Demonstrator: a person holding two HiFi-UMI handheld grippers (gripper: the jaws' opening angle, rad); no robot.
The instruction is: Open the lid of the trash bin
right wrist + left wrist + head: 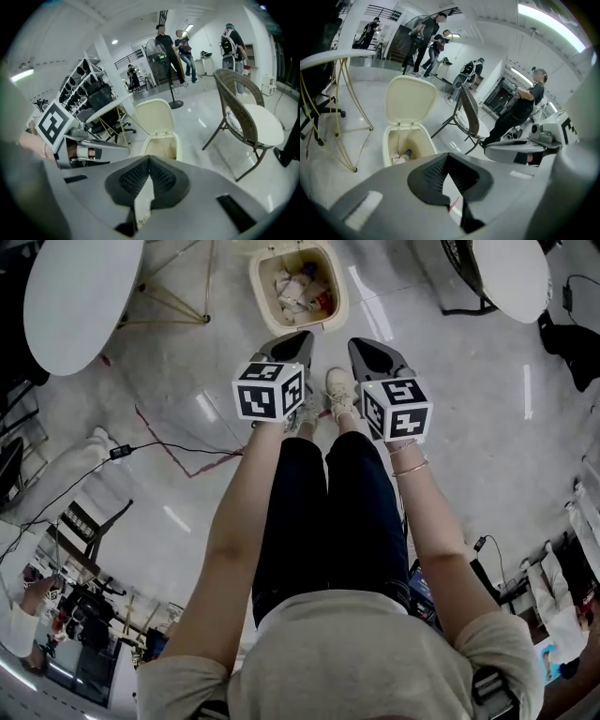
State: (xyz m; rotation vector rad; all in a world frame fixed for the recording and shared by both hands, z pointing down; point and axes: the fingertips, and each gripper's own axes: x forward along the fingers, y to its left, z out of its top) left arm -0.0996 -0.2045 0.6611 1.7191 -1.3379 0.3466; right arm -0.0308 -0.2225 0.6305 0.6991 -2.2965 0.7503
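**Up already: the lid of the cream trash bin**

Upper left of the head view: a round white table (80,296), well apart from the work. Lower and nearer centre: the left gripper (296,337), jaws pressed together with nothing between them. Upper centre, beyond both tips: the trash bin (256,285), on the floor, with its hinged lid (411,101) upright behind the mouth. Inside: crumpled paper and a small bottle (408,152). Right of centre: the right gripper (367,349), likewise closed on nothing. Far right of the right gripper view: a wicker chair (234,108), apart from the bin.

Probably light, stiff, smooth moulded plastic, so slippery under hard pads and easily knocked back down. Best taken at the free front edge, far from the hinge, and lifted from beneath rather than pinched. Apparently nothing left to lift.
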